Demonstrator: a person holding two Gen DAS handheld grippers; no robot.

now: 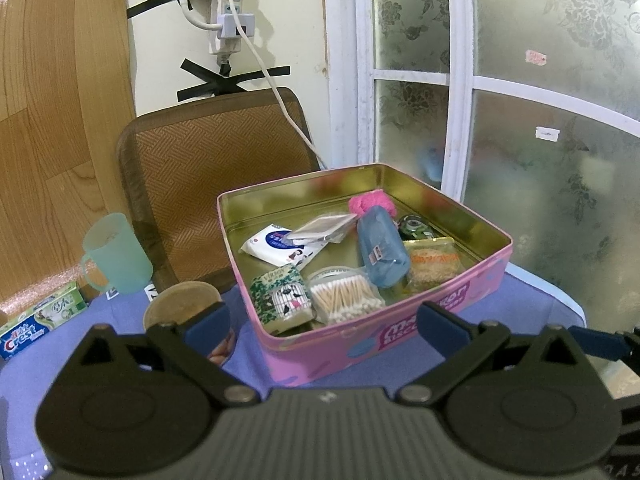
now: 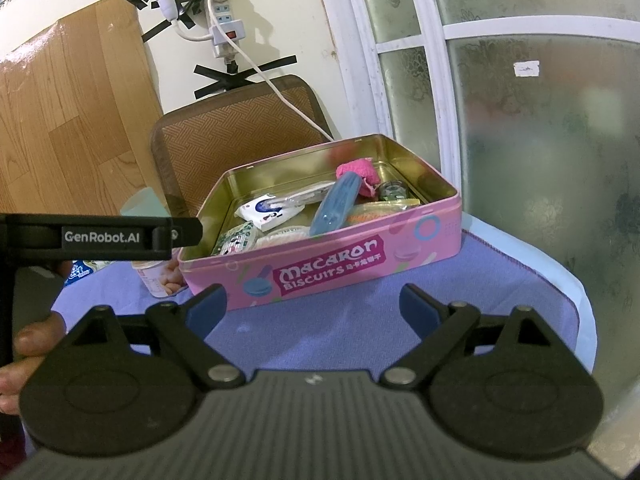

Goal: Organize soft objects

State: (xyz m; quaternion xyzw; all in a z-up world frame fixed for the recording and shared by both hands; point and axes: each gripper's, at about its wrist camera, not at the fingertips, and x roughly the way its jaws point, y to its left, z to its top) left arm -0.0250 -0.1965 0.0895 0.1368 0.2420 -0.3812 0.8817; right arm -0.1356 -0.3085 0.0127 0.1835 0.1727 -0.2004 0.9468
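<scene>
Both hand-held grippers, left (image 1: 324, 322) and right (image 2: 313, 306), released and empty before the tin (image 2: 420, 236); next, probably reaching for the pink cloth (image 2: 356, 174).

The tin (image 1: 384, 344) sits mid-bench (image 1: 520, 312) on a cloth (image 2: 360, 320). Inside it, swabs (image 1: 344, 296) lie at 6 o'clock, a tissue pack (image 1: 280, 298) at 7, a wipes packet (image 1: 276, 244) at 10, a towel (image 1: 370, 202) at 12, a pouch (image 1: 382, 252) in the middle and a snack bag (image 1: 434, 264) at 4. Outside, a can (image 1: 188, 304) stands at the tin's 8 o'clock, a cup (image 1: 116, 258) at 9, and a toothpaste box (image 1: 40, 318) left of the cup. A chair (image 1: 216, 184) stands behind the bench at 11.
</scene>
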